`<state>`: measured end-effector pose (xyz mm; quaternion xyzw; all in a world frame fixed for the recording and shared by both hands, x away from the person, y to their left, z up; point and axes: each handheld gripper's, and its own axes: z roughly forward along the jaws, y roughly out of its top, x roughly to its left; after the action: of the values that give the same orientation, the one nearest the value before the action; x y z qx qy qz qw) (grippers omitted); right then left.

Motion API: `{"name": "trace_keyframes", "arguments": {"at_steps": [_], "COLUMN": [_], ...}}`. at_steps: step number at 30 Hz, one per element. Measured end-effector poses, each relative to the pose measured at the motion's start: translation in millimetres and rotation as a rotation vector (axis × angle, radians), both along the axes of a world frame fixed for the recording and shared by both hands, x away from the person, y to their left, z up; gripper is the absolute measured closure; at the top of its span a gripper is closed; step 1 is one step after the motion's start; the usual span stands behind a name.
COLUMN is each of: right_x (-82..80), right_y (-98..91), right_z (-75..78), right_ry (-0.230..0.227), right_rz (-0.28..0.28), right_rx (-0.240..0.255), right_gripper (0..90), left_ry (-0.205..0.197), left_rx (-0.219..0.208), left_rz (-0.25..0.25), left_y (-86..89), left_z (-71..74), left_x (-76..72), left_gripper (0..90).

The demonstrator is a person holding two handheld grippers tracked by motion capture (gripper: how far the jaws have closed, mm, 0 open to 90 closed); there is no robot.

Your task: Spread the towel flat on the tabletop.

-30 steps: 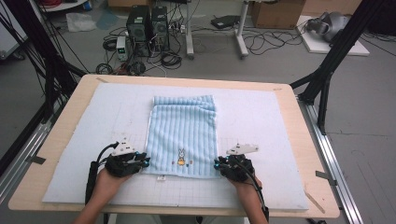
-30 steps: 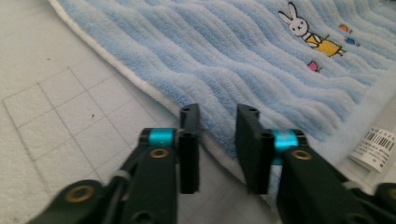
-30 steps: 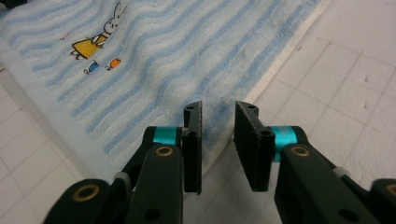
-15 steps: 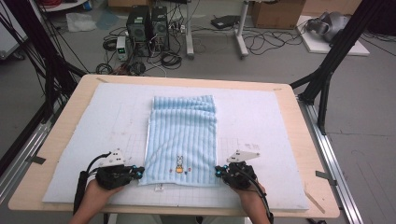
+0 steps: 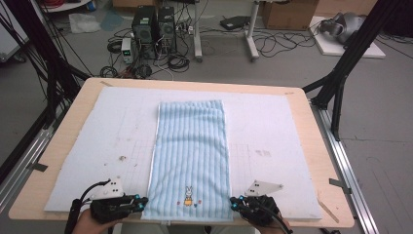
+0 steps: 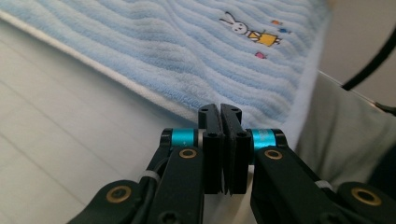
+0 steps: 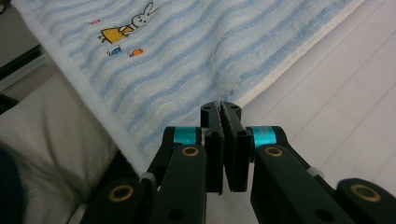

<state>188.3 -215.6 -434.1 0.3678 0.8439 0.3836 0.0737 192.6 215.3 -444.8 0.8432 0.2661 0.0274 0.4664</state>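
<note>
Hand-held gripper (image 7: 222, 108): jaws closed, pinching the towel's edge.
Towel (image 7: 196, 51): blue striped, rabbit picture (image 7: 130, 25), lying flat on white mat (image 7: 336, 102).

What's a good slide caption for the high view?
Left gripper and right gripper pinch the near corners of a striped blue towel on the white mat.

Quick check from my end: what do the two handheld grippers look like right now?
Both the left gripper and the right gripper are black, with two flat black jaws, turquoise bands at the jaw bases and brass-coloured pivot rings. Each carries a grey three-cornered plate with dark dots on top and trails a black cable.
</note>
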Motion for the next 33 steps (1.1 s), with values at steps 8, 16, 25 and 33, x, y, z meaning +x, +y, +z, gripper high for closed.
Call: {"name": "trace_keyframes", "arguments": {"at_steps": [8,16,25,33], "right_x": [-2.9,48.3,68.5,51.1], "right_y": [-1.3,15.4,31.5,19.3], "right_z": [2.6,0.2,-10.0,-3.1], "right_ry": [-0.008,-0.077,-0.063,0.008], "right_rz": [-0.054,-0.109,-0.005,0.139], "right_rx": [-0.012,0.004,-0.043,-0.074], "right_gripper": [71.7,65.7,84.3,81.9], "left_ry": [0.003,-0.049,-0.028,-0.011], "left_rx": [-0.065,-0.123,-0.163,-0.148], "left_rz": [0.114,0.286,0.365,0.344], "left_y": [11.8,10.2,7.0,4.8], "left_z": [2.6,16.1,16.5,13.4], "left_x": [7.2,61.3,101.0,110.4], "left_gripper": [49.3,48.2,49.7,49.1]}}
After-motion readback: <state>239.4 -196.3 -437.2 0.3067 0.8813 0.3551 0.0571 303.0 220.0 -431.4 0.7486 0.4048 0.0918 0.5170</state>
